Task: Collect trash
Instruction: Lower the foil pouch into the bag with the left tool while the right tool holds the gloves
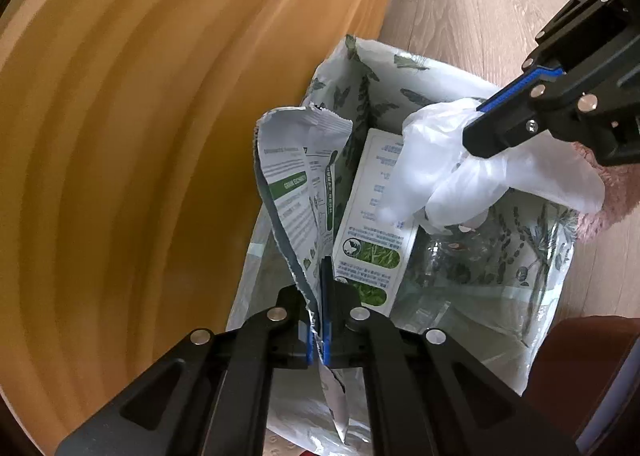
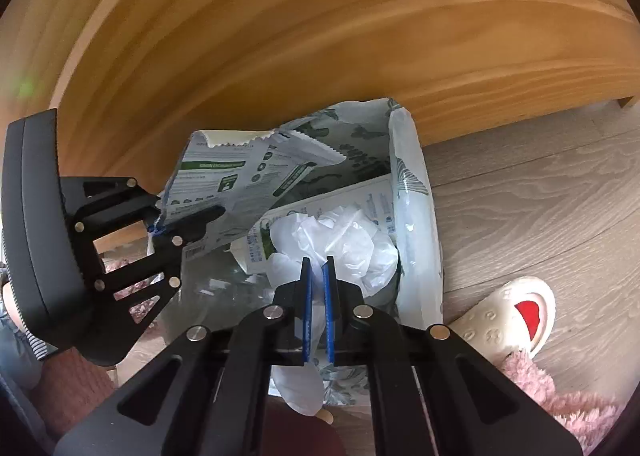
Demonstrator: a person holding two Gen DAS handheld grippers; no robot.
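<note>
Both grippers are pointing steeply down into a white plastic bag printed with grey-green leaves (image 1: 404, 67), standing open on the pale wood-grain floor (image 1: 460, 3) against a honey-coloured wooden furniture panel (image 1: 140, 135).

Left gripper (image 1: 325, 268): fingers are pressing together on a torn white-and-green printed paper packet (image 1: 296, 175). The packet is running up between the blue pads, its ragged serrated top standing above the bag's near edge; a strip of it is hanging below the fingers. In the right wrist view the same gripper (image 2: 208, 215) is clamping the packet (image 2: 240, 171) at its lower left corner.

Right gripper (image 2: 318, 266): fingers are pinching a crumpled translucent white plastic glove (image 2: 348, 240). The thin film is passing between the blue pads, bunching beyond the tips over the bag's mouth, with a tail trailing beneath. In the left wrist view the gripper (image 1: 474, 127) is holding the glove (image 1: 440, 175) above the bag's interior.

Inside the bag, a flat white carton with green pictures (image 1: 372, 236) is leaning upright, just beside the packet and under the glove.

A cream slipper with a red mark (image 2: 508, 320) and pink fluffy fabric (image 2: 560, 404) are lying on the floor near the bag.
</note>
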